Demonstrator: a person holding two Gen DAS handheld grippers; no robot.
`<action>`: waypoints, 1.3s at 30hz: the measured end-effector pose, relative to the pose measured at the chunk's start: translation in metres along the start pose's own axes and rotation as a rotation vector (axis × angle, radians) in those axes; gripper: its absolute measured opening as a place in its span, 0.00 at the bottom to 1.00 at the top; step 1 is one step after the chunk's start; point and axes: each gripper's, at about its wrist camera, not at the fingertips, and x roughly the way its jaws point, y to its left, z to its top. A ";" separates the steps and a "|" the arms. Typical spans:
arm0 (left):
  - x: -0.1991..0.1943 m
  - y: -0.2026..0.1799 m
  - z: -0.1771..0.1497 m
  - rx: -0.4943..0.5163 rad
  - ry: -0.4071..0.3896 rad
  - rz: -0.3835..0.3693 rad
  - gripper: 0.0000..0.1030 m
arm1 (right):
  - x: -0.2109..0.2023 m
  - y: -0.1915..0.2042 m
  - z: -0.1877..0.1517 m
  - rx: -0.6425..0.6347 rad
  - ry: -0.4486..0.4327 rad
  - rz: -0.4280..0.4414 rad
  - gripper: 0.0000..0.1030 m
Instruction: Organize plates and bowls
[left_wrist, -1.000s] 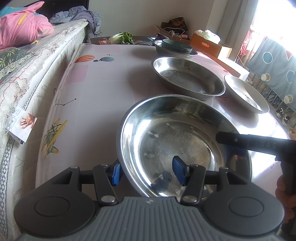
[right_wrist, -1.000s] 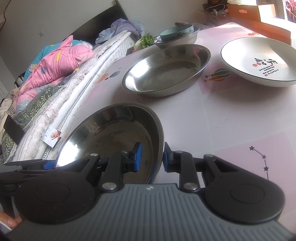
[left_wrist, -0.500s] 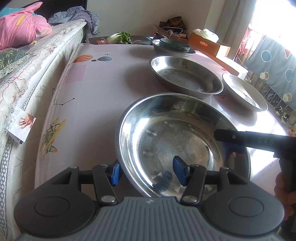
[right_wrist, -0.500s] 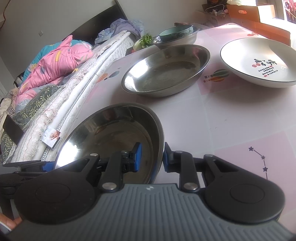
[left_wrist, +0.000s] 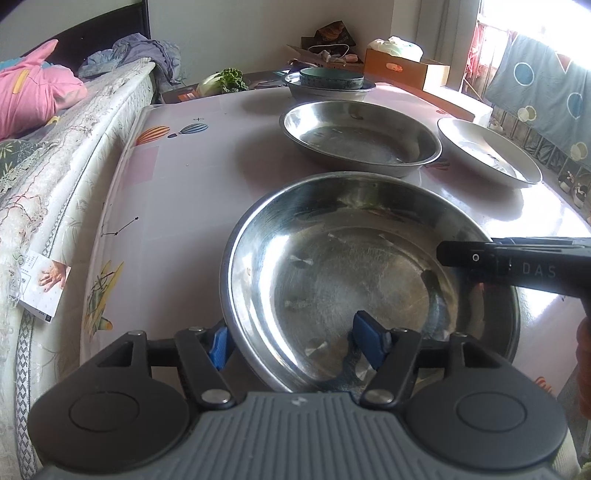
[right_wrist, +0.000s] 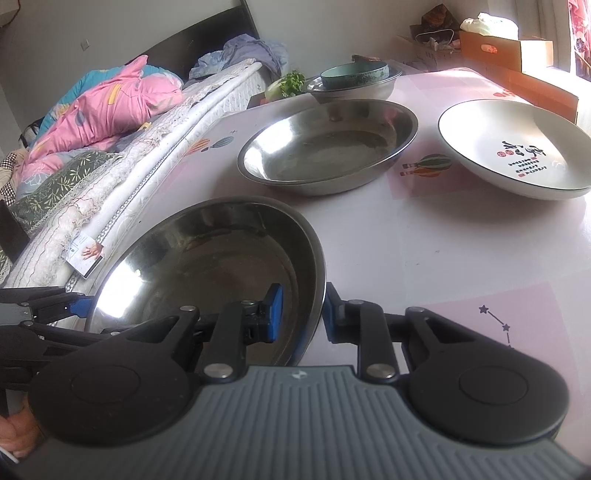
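At the near edge of the table (left_wrist: 177, 192), the steel plate (left_wrist: 332, 273) sits between both tools: the right gripper (right_wrist: 301, 314) has its fingers closed on the right rim, while the left gripper (left_wrist: 291, 341) is opening, its fingers straddling the left rim without pressing. The step looks like a handover to the right, which must next lift and carry alone. Beyond, a second steel plate (left_wrist: 362, 136) looks the likely stacking spot, the white plate (right_wrist: 517, 147) close beside it and stacked bowls (left_wrist: 328, 83) farther back, with open room on the bed (left_wrist: 74, 147) side.

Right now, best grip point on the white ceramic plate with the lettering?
Take the white ceramic plate by its near raised rim, coming from the table's near side with one finger inside and one outside. The shallow sloping wall leaves a thin lip, and that edge is clear of the second steel plate.
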 end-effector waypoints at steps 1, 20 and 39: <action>0.001 0.000 0.001 0.004 0.001 0.000 0.66 | 0.000 0.001 0.000 -0.004 -0.002 -0.005 0.21; 0.014 0.005 0.015 -0.016 -0.007 0.024 0.69 | 0.005 0.000 0.004 -0.019 -0.018 -0.029 0.18; 0.011 0.004 0.015 -0.046 0.002 0.025 0.69 | 0.004 0.006 0.003 -0.037 -0.017 -0.054 0.18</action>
